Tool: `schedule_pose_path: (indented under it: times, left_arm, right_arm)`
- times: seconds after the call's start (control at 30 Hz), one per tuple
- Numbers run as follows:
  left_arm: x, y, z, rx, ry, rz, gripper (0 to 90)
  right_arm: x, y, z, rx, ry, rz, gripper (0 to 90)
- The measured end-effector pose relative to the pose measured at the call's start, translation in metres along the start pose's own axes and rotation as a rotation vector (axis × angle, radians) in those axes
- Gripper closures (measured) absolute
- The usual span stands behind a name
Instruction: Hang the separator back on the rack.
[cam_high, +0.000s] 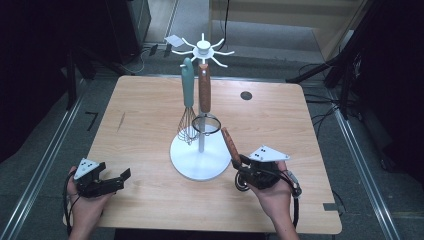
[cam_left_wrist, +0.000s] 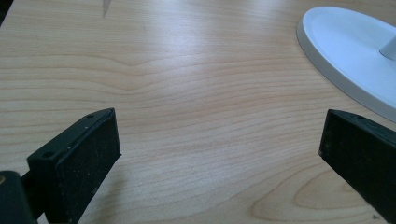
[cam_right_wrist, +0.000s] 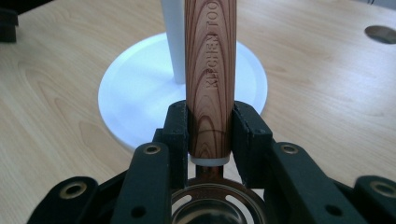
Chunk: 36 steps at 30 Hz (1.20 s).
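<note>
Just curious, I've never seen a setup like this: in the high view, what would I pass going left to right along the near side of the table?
Left gripper → white stand base → wood-handled tool → right gripper.

High view: fixed cam above the person's side, looks fwd and down, takes in the whole tabletop (cam_high: 150, 100) from a distance. Left gripper view: rides low on the left hand-held gripper (cam_left_wrist: 219, 149), v. close to the wood, facing along it. Right gripper view: close-up along its own jaws, low and near level. All 3 share the white stand base (cam_high: 197, 159) (cam_left_wrist: 345, 51) (cam_right_wrist: 140, 107).
</note>
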<state>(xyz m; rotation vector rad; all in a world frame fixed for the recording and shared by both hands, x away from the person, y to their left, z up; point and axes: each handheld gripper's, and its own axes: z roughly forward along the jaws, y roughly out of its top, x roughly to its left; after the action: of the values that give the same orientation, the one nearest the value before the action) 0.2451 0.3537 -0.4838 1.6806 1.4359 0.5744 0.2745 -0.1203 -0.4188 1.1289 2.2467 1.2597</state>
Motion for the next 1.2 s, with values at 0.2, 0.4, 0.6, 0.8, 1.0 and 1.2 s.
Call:
schedule_pose_path:
  times: [0.2, 0.4, 0.6, 0.8, 1.0, 1.2]
  left_arm:
    - [0.000, -0.001, 0.000, -0.013, -0.009, -0.001, 0.0]
    - [0.001, -0.001, 0.000, -0.016, -0.028, -0.008, 0.0]
    - [0.001, -0.001, -0.001, -0.023, -0.038, -0.012, 0.0]
    - [0.000, -0.001, -0.001, -0.024, -0.043, -0.001, 0.0]
    - [0.000, -0.002, -0.001, -0.026, -0.040, -0.001, 0.0]
    - [0.000, -0.002, -0.002, -0.029, -0.038, -0.002, 0.0]
  right_arm:
    - [0.000, 0.002, -0.005, -0.065, -0.023, 0.019, 70.6]
    - [-0.004, 0.005, -0.013, -0.125, -0.030, 0.053, 70.6]
    - [-0.004, 0.007, -0.018, -0.175, -0.048, 0.055, 70.5]
    - [0.000, 0.010, -0.022, -0.202, -0.054, 0.042, 70.6]
    - [0.003, 0.014, -0.028, -0.244, -0.064, 0.028, 70.5]
    - [0.012, 0.021, -0.031, -0.273, -0.046, 0.017, 70.5]
